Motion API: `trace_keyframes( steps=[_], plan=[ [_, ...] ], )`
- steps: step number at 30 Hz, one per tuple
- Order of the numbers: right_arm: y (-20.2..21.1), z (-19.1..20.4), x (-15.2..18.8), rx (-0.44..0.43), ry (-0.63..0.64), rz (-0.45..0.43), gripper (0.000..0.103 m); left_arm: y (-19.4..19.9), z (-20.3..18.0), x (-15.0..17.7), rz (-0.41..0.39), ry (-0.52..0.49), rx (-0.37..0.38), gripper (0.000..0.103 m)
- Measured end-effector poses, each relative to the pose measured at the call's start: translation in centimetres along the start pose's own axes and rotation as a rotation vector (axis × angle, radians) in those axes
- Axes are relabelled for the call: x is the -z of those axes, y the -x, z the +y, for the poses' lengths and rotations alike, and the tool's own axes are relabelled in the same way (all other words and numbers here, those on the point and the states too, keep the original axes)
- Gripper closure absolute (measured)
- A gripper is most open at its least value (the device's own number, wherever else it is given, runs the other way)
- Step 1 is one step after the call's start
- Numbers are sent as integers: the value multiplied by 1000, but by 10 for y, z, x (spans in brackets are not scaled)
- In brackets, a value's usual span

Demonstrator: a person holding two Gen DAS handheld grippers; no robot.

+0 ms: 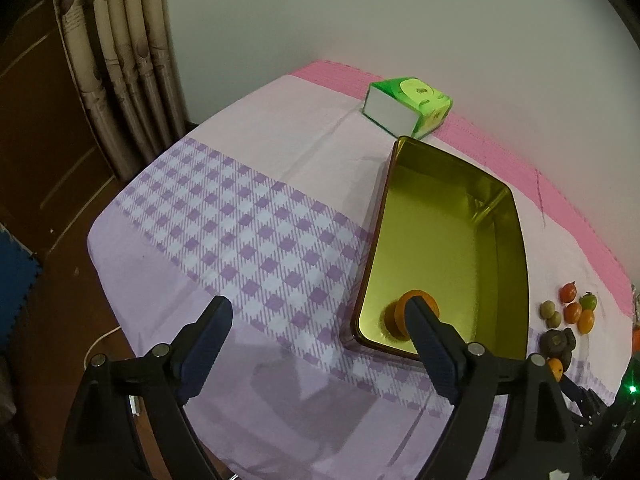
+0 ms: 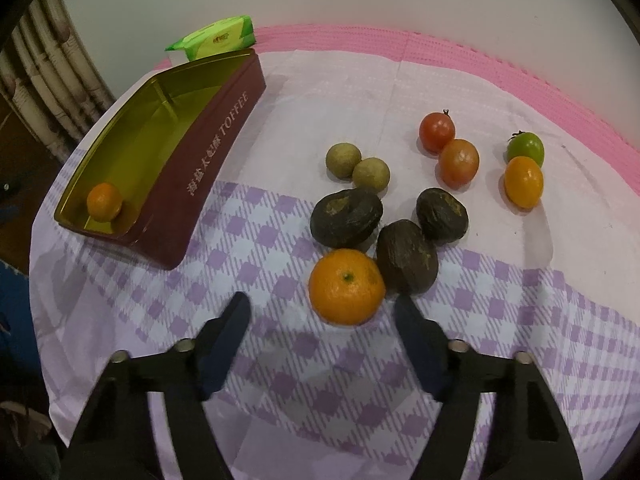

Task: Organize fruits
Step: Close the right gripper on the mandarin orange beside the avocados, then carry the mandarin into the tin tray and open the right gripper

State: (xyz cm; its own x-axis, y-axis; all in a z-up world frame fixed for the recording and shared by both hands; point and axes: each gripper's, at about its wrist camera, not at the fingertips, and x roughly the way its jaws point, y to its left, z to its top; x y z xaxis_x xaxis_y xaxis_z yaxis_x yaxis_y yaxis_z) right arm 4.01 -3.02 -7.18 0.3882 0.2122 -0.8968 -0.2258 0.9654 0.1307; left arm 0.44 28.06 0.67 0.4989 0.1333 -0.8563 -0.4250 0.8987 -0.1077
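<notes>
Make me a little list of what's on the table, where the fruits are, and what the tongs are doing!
table cover: purple checked cloth
tin: toffee tin, lid off
in the tin: one small orange
beside the tin: big orange, three dark brown fruits, two tan round fruits, other small red, orange and green ones
behind the tin: green tissue pack
left tongs: open, holding nothing
right tongs: open, just in front of the big orange, not gripping it
</notes>
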Motion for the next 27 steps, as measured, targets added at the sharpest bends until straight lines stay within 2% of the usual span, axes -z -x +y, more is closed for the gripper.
trace_keyframes(
  steps=[5, 7, 9, 15, 17, 27],
  plan=[
    [-5, -3, -1, 7, -16, 3, 39, -4, 1, 0, 17, 5, -3, 18],
    [-5, -5, -2, 17, -21, -6, 48, -6, 2, 1, 26, 10, -3, 18],
    [-5, -6, -2, 23, -23, -8, 52, -6, 2, 0, 23, 9, -4, 18],
    [-6, -6, -2, 41, -11, -10, 57, -9, 2, 0, 29, 11, -12, 18],
    [-6, -5, -2, 48, -7, -11, 62, -9, 3, 0, 29, 15, -13, 18],
    [2, -3, 6, 29, 14, 1, 64, -13, 6, 0, 41, 32, -26, 17]
  ],
)
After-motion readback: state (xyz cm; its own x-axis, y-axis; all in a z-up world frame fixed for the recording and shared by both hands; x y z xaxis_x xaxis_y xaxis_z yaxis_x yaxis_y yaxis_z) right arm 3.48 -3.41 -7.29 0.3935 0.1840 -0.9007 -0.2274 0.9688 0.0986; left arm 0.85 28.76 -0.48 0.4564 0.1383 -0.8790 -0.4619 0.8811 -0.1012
